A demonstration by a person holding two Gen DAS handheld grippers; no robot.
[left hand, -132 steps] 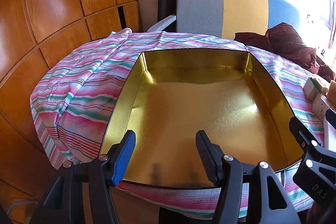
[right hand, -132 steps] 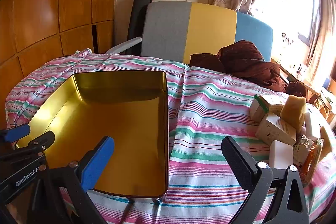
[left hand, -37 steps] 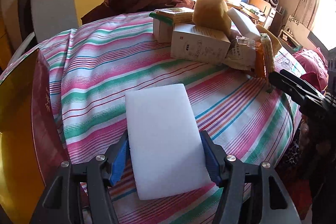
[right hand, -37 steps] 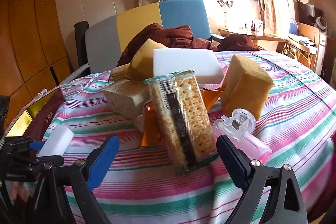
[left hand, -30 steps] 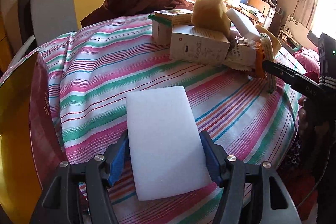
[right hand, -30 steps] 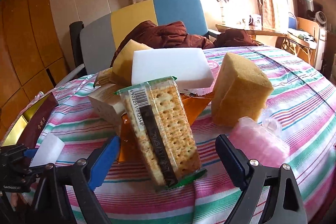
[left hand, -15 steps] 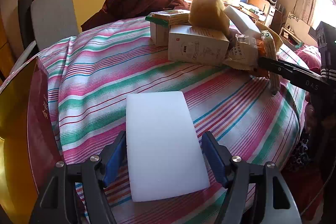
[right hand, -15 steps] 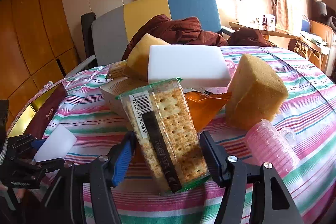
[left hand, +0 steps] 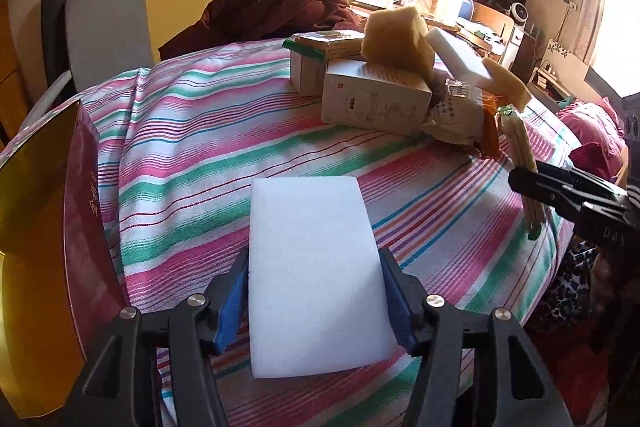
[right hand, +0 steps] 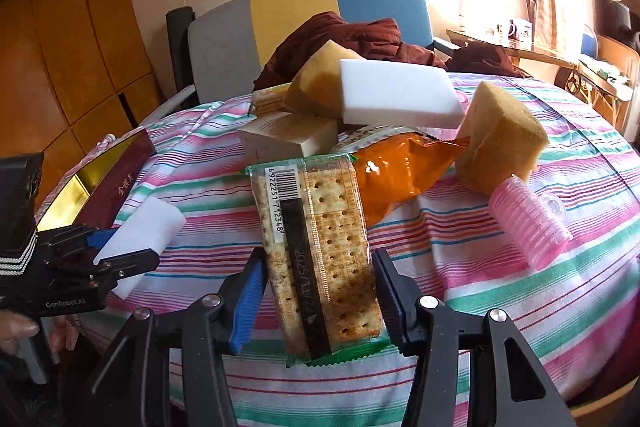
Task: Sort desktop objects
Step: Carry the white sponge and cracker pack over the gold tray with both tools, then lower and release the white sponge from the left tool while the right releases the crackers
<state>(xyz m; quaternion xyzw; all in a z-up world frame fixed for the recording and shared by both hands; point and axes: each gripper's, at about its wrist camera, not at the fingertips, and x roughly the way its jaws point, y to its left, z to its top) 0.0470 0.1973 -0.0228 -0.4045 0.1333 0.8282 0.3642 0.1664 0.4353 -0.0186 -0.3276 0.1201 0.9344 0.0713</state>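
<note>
Since a second ago right hand-held gripper (right hand: pixel 318 291) narrowed, pinching cracker packet (right hand: pixel 316 251), left hand-held gripper (left hand: pixel 314 297) pinching white sponge (left hand: pixel 314 259) (flat on cloth)

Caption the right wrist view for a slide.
Right gripper shut on a cracker packet, beside yellow sponges, a pink roller and an orange bag.

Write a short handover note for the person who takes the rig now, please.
Left gripper: shut on the white foam block, low over the striped cloth.
Right gripper: shut on the cracker pack.
Gold tin stands at the left, with nothing visible inside.
Left to sort: the pile of boxes, yellow sponges, orange bag and pink roller.
</note>
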